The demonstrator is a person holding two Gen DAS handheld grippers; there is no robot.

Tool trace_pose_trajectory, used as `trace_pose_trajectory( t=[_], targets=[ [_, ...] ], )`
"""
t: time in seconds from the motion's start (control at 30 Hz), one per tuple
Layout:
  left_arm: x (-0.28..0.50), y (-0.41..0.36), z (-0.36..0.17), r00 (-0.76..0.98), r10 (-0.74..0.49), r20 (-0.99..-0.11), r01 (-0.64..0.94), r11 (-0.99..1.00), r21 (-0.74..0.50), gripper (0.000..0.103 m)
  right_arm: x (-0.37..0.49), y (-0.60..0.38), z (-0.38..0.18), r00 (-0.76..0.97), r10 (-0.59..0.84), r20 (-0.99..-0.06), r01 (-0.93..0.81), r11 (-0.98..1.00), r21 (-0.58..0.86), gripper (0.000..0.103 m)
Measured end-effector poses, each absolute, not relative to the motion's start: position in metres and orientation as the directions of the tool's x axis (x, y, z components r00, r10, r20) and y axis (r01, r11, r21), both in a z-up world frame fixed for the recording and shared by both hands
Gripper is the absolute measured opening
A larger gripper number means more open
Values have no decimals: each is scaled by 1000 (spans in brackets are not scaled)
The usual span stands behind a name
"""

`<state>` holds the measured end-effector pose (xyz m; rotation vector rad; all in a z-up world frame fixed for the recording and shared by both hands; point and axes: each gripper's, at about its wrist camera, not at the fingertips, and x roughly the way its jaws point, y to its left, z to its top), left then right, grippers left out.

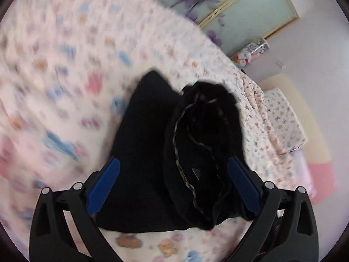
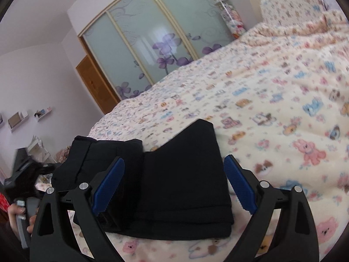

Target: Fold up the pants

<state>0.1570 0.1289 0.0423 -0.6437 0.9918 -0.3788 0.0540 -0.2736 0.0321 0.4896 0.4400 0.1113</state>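
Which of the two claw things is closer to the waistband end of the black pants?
Left. The left gripper straddles the waistband with open fingers. The right gripper is open over the folded leg end of the pants, farther away.

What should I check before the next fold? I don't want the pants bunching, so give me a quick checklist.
1. Left gripper open, fingers clear of cloth: ok.
2. Right gripper open, holding nothing: ok.
3. Pants lying on the bedspread: ok.
4. Hem end stacked flat, edges even: ok.
5. Waistband end smoothed: not ok, it gapes open and rumpled.
6. Both legs aligned underneath: cannot tell.
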Motion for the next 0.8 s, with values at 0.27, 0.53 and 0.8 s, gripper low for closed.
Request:
trace_pose_trajectory(
  t=[0.27, 0.53, 0.8],
  targets=[
    [166, 82, 55, 489, -649, -583, 129, 714, -688, 98, 51, -259, 41, 905, 213, -368, -47, 911, 410, 94],
    [175, -17, 103, 429, -754, -497, 382, 650, -657, 101, 40, -288, 45, 938, 47, -342, 111, 897, 428, 94],
    [152, -65, 84, 329, -767, -551, 436, 641, -632, 101, 41, -324, 29, 919, 34, -392, 203, 813, 546, 95]
  ],
)
